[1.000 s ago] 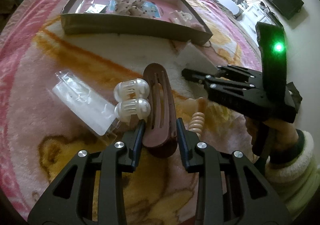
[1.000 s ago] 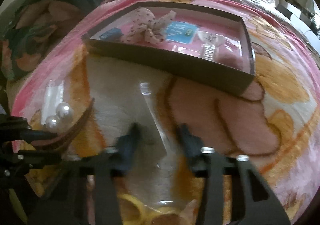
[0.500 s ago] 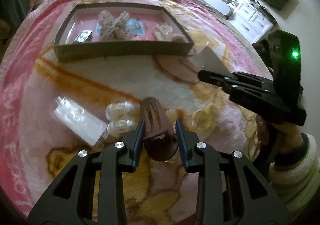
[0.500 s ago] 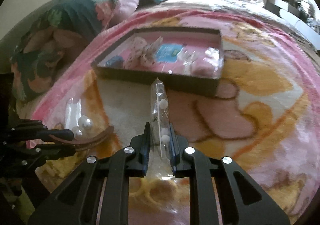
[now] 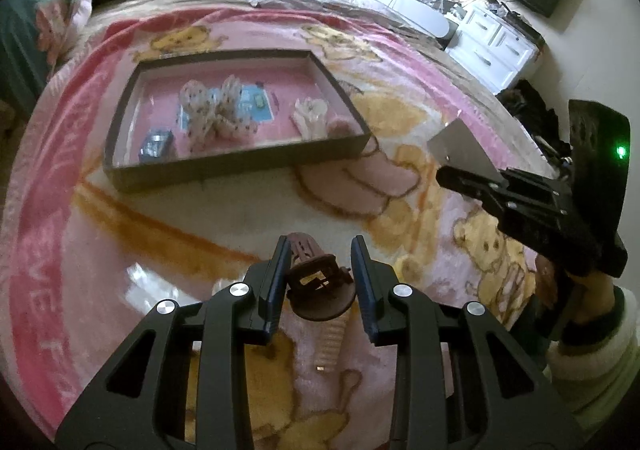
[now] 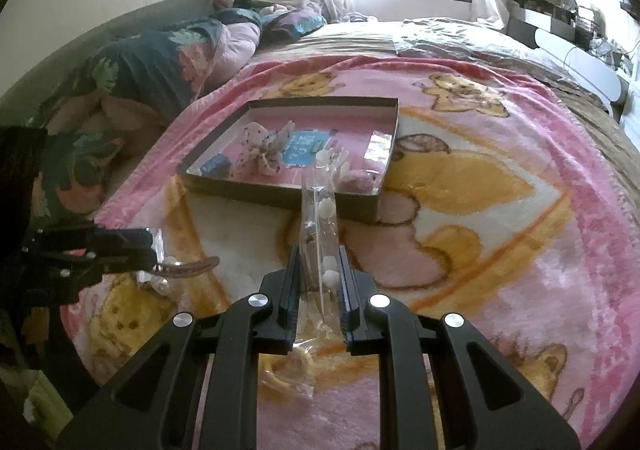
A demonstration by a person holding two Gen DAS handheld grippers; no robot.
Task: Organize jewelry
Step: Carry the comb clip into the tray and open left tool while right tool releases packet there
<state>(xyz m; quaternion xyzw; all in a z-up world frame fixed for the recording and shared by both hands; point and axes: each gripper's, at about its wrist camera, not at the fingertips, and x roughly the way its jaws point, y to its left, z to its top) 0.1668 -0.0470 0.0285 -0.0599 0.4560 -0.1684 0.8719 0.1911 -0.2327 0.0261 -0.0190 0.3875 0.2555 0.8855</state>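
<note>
**Hair clip and bag, both held above the blanket**

The brown hair clip [image 5: 316, 282] sits between the jaws of the left gripper [image 5: 320, 270], which grip it above the pink blanket [image 5: 248, 210]. The right gripper [image 6: 319, 282] has its jaws closed on a clear plastic bag [image 6: 320, 226] with small white pieces inside; the bag stands upright. Beyond both, the shallow box [image 5: 224, 170] lies on the blanket and holds a spotted cloth bow [image 5: 212, 110] and a blue card [image 5: 256, 104].

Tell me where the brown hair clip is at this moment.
In the left wrist view, the brown hair clip sits between the fingers of the left gripper, lifted above the pink blanket, nearer the camera than the tray.
</note>
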